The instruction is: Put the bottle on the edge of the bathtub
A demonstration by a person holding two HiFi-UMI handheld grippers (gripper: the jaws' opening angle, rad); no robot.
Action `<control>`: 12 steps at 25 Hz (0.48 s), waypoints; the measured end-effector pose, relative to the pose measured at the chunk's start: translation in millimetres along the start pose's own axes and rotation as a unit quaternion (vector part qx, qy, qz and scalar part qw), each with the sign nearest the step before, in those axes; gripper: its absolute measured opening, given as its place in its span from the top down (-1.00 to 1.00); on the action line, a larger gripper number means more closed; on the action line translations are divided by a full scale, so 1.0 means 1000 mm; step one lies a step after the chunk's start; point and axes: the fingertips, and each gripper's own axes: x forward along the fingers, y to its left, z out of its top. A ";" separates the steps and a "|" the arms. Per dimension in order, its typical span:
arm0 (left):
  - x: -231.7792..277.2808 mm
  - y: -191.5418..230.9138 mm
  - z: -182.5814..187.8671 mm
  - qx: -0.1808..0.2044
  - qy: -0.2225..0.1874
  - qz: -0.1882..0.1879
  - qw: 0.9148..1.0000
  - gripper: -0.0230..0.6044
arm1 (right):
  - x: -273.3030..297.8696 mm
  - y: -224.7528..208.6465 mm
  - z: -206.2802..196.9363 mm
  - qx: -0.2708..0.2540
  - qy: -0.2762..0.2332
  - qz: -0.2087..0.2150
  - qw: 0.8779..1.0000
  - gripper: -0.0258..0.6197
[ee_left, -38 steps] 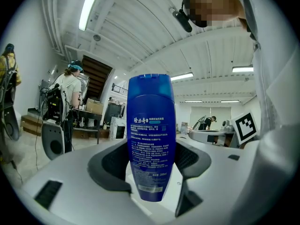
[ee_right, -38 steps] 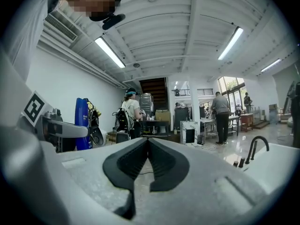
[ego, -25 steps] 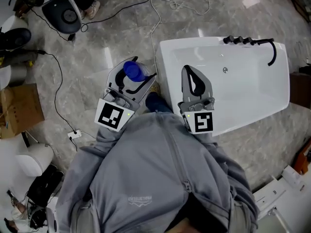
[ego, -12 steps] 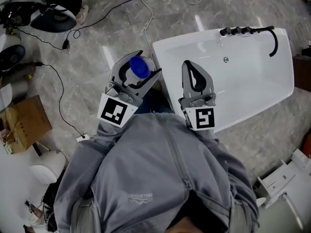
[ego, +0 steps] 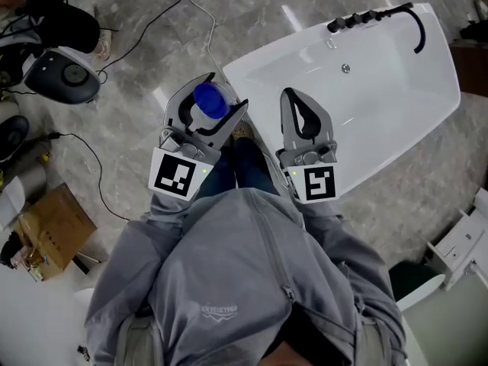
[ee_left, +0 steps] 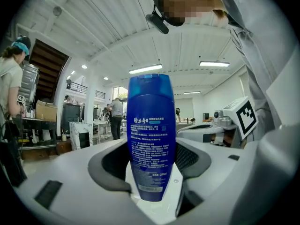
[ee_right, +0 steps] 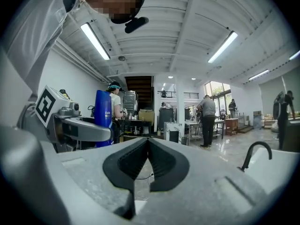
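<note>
The left gripper clamps the blue bottle upright by its lower part, over the floor just left of the bathtub's near-left corner. Gripped so low, the tall bottle may topple or slide off the narrow rim if let go off-centre. Both grippers point nearly level. The right gripper is clenched and empty above the tub's near edge.
</note>
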 end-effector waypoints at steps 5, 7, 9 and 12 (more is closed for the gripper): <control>0.022 -0.004 -0.020 0.010 0.002 -0.033 0.999 0.05 | -0.003 -0.008 -0.020 0.004 0.000 -0.024 1.000 0.92; 0.033 -0.004 -0.029 0.015 0.003 -0.043 0.999 0.05 | -0.002 -0.014 -0.031 0.007 -0.001 -0.033 0.999 0.92; 0.043 -0.007 -0.037 0.024 0.002 -0.053 0.998 0.05 | -0.002 -0.020 -0.042 0.008 0.002 -0.038 0.999 0.92; 0.059 -0.010 -0.051 0.039 0.007 -0.069 0.997 0.05 | 0.002 -0.029 -0.058 0.016 0.008 -0.046 0.999 0.92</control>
